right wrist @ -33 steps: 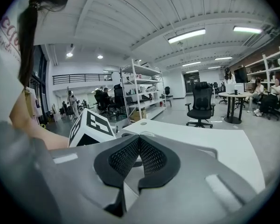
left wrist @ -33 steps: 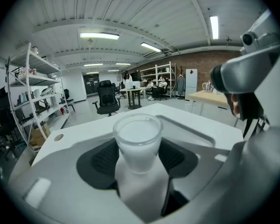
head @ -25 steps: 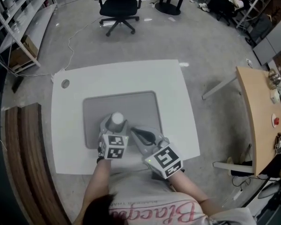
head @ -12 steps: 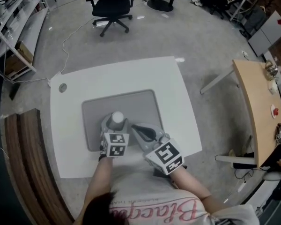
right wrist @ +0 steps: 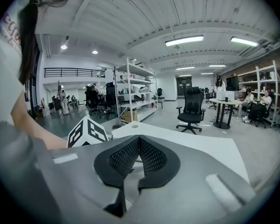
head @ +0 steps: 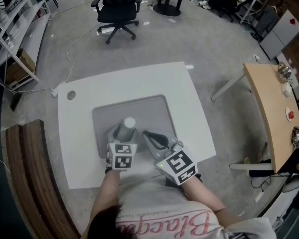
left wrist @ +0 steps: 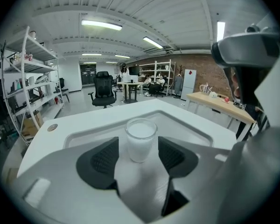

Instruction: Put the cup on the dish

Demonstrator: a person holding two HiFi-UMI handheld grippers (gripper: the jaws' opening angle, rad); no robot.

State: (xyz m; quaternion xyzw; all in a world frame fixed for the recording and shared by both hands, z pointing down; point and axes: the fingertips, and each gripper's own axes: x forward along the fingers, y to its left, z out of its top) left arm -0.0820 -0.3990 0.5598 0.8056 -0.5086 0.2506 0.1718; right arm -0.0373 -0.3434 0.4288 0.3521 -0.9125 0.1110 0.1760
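Observation:
A clear cup filled with something white stands upright on the grey dish, a shallow tray on the white table. My left gripper is open, and the cup sits between its black pads with a small gap at each side. The dish rim runs round behind the cup. My right gripper lies over the dish just right of the cup, shut with nothing in it; its pads meet at the tips. The left gripper's marker cube shows beside it.
A grommet is set in the table's far left corner. A brown bench runs along the left. A wooden desk stands to the right, an office chair beyond the table, and shelving at the far left.
The left gripper has drawn back a little from the cup, which stays on the dish. The right gripper has hardly moved. The head view has shifted slightly.

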